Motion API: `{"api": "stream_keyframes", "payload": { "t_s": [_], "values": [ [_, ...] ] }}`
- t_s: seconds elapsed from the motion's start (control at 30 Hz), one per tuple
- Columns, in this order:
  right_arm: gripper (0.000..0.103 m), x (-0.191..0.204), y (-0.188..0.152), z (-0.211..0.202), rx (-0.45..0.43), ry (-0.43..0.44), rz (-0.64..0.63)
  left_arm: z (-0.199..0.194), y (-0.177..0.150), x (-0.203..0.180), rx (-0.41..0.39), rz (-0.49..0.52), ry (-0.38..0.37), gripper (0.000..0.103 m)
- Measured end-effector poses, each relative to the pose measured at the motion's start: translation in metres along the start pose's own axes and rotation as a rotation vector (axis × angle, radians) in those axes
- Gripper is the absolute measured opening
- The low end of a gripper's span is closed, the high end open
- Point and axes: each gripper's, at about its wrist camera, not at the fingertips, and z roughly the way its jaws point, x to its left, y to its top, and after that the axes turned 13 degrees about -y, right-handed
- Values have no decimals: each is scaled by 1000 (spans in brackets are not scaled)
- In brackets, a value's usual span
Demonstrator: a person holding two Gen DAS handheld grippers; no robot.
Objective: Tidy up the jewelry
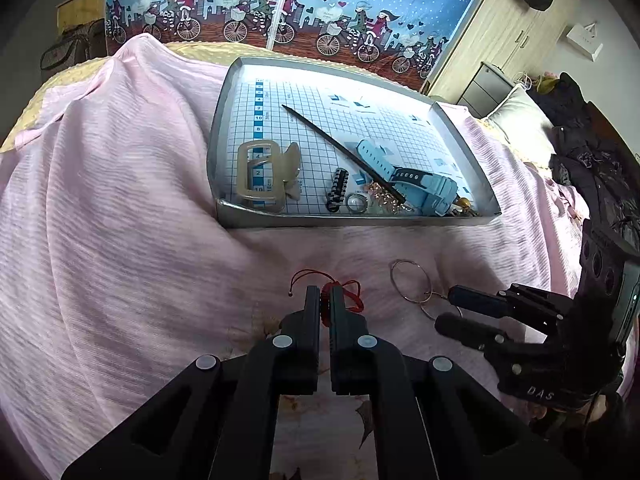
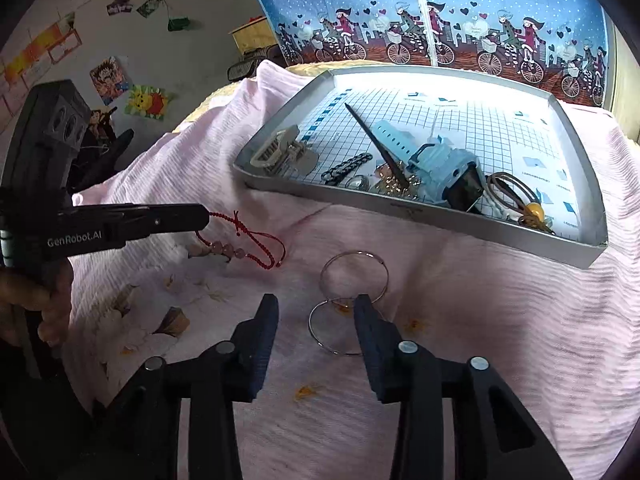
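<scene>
On the bed, pink sheet spread as work surface: two grippers, one tray, loose jewelry.
Left gripper: fingers pressed together, pinching the red cord bracelet; in the right wrist view the bracelet trails from the fingertips onto the sheet, pale pink beads touching the cloth.
Right gripper: fingers spread, holding nothing, set over the hoops; right finger covers part of them.
Hoops: two thin silver rings, overlapping, flat on the sheet just in front of the tray, right of the bracelet.
Tray: shallow grey box with grid-printed floor, resting on the sheet beyond both grippers.
Tray, left part: beige claw clip, lying on its side.
Tray, middle: black stick laid diagonally; small black-and-white piece; ring; gold chain, tangled.
Tray, right part: blue watch, strap partly under the stick; brown hair ties and a yellow bead near the front corner.
Backdrop: blue fabric printed with cyclists, behind the tray.
Person: hand on the left gripper's handle.
</scene>
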Motion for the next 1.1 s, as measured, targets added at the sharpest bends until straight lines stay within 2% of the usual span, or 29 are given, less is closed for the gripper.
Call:
{"api": "stream_keyframes", "payload": {
  "t_s": [0.13,0.17,0.2,0.23,0.37,0.5,0.6,0.7,0.8,0.87,1.0,1.1],
  "values": [
    [38,9,-7,15,68,-30,-42,0,1,4,1,-23,-14,2],
    [30,10,-7,16,68,-30,-42,0,1,4,1,-26,-19,2],
    [13,11,-7,15,65,-15,-40,-1,2,4,0,-27,-23,2],
    [5,11,-7,14,63,-4,-37,-1,2,3,-2,-26,-28,2],
    [5,3,-4,4,33,72,36,-9,6,-2,-41,-8,-62,2],
    [4,-9,8,-19,-59,142,121,-22,14,-9,-118,15,-97,2],
    [3,-16,23,-39,-150,129,142,-28,29,-12,-198,18,-115,2],
    [3,-22,43,-48,-229,90,143,-25,46,-14,-274,36,-97,2],
    [3,-29,60,-46,-266,66,148,-13,58,-11,-313,46,-90,2],
    [3,-35,67,-38,-277,45,152,-1,64,-5,-308,34,-90,2],
    [3,-51,66,-17,-245,1,180,31,66,5,-236,13,-74,2],
    [4,-63,60,-9,-227,-34,214,45,61,7,-187,30,-24,3]
  ]
}}
